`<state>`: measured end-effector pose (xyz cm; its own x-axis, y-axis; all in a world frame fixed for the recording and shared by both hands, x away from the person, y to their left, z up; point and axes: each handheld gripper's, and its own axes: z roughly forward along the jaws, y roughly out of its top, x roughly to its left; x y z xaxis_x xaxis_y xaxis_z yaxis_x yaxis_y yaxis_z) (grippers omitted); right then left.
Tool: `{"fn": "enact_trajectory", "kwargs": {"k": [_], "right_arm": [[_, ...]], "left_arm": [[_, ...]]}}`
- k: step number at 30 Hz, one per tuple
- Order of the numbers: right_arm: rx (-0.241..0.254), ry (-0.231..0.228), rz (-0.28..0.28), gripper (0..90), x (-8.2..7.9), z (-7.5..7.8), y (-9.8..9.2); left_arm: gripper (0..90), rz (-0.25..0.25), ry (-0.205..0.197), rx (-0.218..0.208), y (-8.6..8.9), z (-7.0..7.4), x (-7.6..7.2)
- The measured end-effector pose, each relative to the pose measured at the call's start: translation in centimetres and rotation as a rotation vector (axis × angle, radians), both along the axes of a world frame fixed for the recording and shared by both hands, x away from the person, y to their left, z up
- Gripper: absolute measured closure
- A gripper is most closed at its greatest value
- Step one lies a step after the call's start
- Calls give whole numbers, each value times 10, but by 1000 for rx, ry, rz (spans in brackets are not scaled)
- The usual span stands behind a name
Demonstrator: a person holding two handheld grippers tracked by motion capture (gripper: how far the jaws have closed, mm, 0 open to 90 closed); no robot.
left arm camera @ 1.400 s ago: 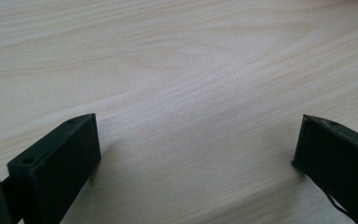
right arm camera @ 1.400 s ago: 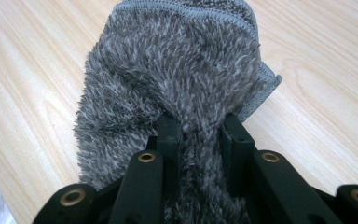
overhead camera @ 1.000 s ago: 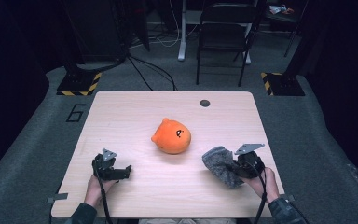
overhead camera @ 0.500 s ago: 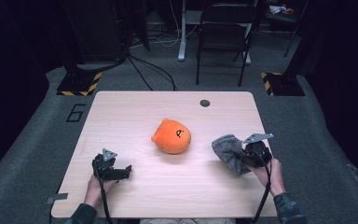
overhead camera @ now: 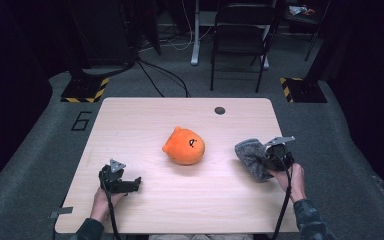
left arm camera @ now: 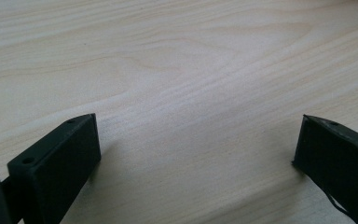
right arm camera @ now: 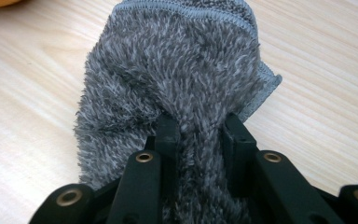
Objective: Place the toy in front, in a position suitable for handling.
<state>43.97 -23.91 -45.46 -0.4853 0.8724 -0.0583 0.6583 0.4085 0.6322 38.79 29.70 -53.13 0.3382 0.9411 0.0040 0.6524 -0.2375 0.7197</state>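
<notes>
A fluffy grey cloth point(overhead camera: 251, 157) point(right arm camera: 177, 88) lies bunched on the right side of the wooden table point(overhead camera: 145, 120). My right gripper point(overhead camera: 270, 159) point(right arm camera: 200, 135) is shut on it, with a fold of the pile pinched between the two black jaws. An orange plush toy point(overhead camera: 185, 146) with a small dark face sits at the table's middle, left of the cloth and apart from it. My left gripper point(overhead camera: 132, 184) point(left arm camera: 193, 149) rests low over the near left part of the table, jaws wide open over bare wood.
A small dark round spot point(overhead camera: 220, 110) marks the table near its far edge. A black chair point(overhead camera: 240, 40) and cables stand on the floor beyond the table. Yellow-black striped plates point(overhead camera: 85, 90) lie at the far corners.
My right gripper has carried the grey cloth to the right and slightly away from the person. The left gripper and the orange toy have stayed put.
</notes>
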Motion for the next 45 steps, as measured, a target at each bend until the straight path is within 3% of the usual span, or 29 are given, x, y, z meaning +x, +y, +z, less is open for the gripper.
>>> {"fn": "enact_trajectory", "kwargs": {"k": [8, 15, 18, 22, 29, 34, 38, 45], "right_arm": [[-7, 30, -39, 696, 13, -12, -8], [2, 60, -83, 622, 21, -22, -12], [-2, 65, -96, 538, 23, -25, -15], [14, 52, -131, 335, 23, -24, -16], [60, 39, -117, 157, 17, -18, -18], [84, 29, -109, 133, 12, -14, -19], [103, 36, -108, 131, 5, -11, -23], [105, -1, -90, 141, -8, -1, -27]], "left_arm": [[0, 0, 0, 0, 0, 0, 0], [0, -1, -8, -1, 0, 0, 0], [0, -5, -12, 0, 1, -1, 0], [0, -6, -9, 3, 3, 0, 0], [0, -12, 12, 2, 6, 2, 1], [0, -22, 13, -58, 5, 8, 2], [1, -37, -10, -84, -1, 20, 1], [34, -100, -72, -122, -21, 44, 2]]}}
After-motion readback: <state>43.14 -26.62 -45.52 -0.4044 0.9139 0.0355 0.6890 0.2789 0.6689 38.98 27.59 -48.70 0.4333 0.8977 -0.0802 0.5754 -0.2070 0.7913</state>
